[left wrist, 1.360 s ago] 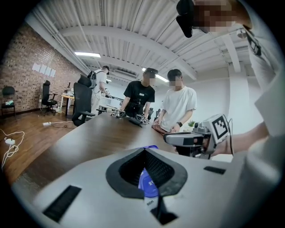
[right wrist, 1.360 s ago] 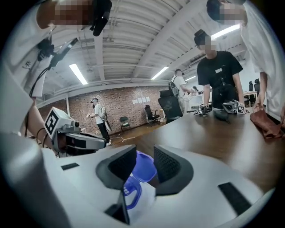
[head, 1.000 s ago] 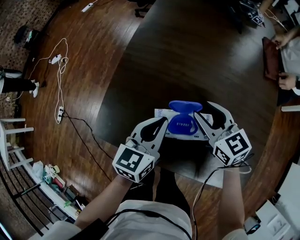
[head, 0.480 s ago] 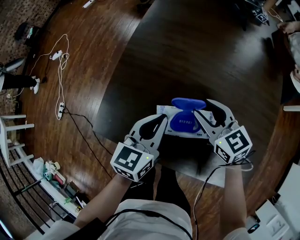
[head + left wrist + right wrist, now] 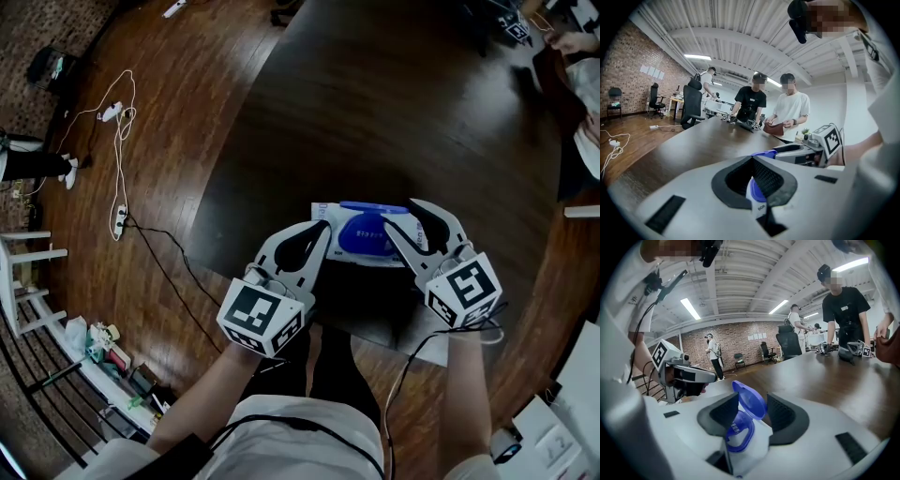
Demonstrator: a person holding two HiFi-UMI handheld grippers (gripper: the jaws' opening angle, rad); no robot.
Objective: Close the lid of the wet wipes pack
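Observation:
The white wet wipes pack point(image 5: 325, 218) lies near the front edge of the dark table point(image 5: 375, 112). Its blue flip lid point(image 5: 367, 234) is hinged up and leans over the blue opening ring point(image 5: 737, 436). In the right gripper view the lid point(image 5: 751, 399) stands tilted between the two pads, touching neither. My right gripper point(image 5: 401, 217) is open around it at the pack's right end. My left gripper point(image 5: 322, 232) is shut, tips together over the pack's left end, and a bit of the pack point(image 5: 757, 197) shows through the gap between its fingers.
Several people point(image 5: 790, 105) stand at the table's far end, one holding a brown pouch point(image 5: 772, 128). Office chairs point(image 5: 691, 105) stand beside the table. White cables and a power strip point(image 5: 120, 141) lie on the wooden floor at the left. The table's front edge is just below the grippers.
The blue lid has swung down from lying wide open toward the opening. The right gripper has shifted slightly toward the lid; the left has barely moved.

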